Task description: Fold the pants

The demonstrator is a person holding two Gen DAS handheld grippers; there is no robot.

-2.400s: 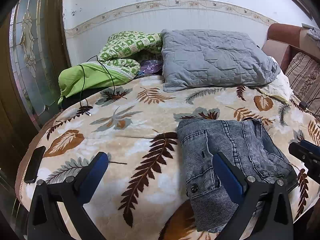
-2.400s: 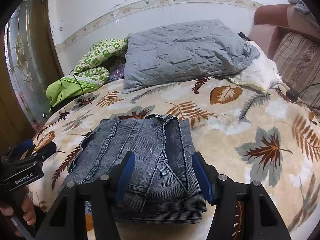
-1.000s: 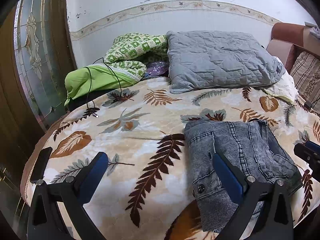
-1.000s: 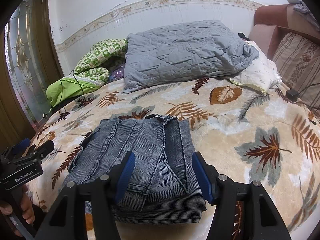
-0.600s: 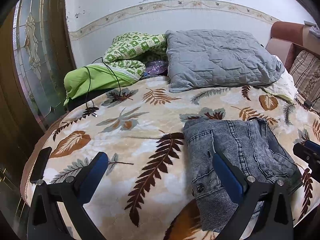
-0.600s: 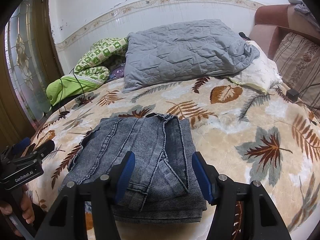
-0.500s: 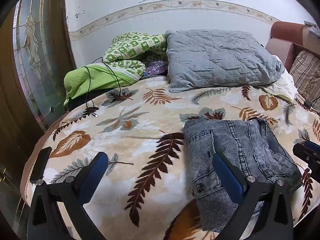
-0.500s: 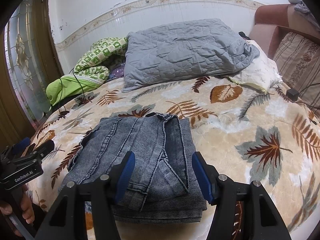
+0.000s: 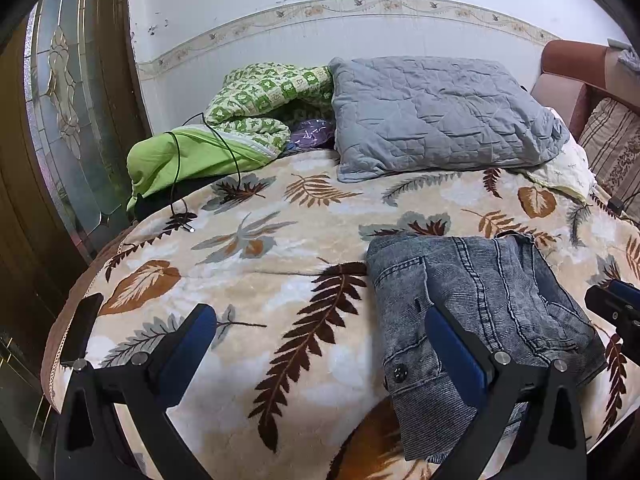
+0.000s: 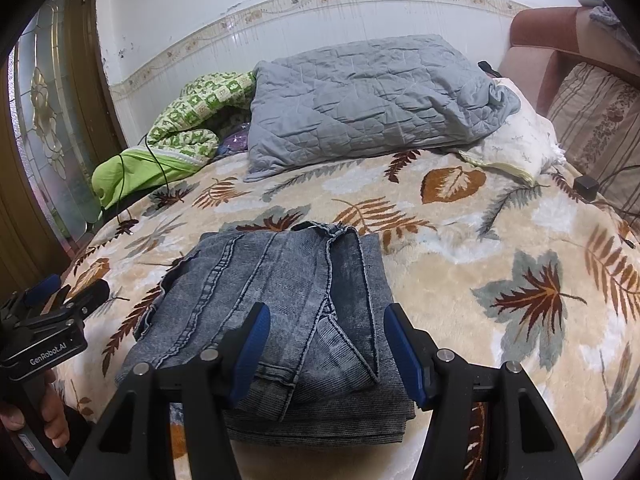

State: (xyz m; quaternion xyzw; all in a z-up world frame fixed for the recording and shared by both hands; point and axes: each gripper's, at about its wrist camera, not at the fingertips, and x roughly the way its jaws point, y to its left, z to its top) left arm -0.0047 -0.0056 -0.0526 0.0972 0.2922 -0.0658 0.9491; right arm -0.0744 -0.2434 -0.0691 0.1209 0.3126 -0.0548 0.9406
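Grey-blue denim pants [image 10: 280, 304] lie folded into a compact stack near the front edge of the bed; they also show in the left wrist view [image 9: 480, 304]. My right gripper [image 10: 326, 350] is open and empty, held just above the near end of the stack. My left gripper [image 9: 320, 344] is open and empty, over the bare blanket left of the pants, with its right finger in front of the pants' waistband. The left gripper also shows at the left edge of the right wrist view [image 10: 52, 320].
The bed carries a beige leaf-print blanket [image 9: 260, 264]. A grey quilted pillow [image 9: 436, 116], a green blanket [image 9: 224, 128] with a black cable [image 9: 176, 184] and a white cushion [image 10: 516, 140] lie at the back. A phone [image 9: 80, 328] lies at the left edge. A sofa [image 10: 592, 112] stands right.
Almost nothing has moved. Both grippers stay open and hover in place with only slight drift; the folded pants lie still.
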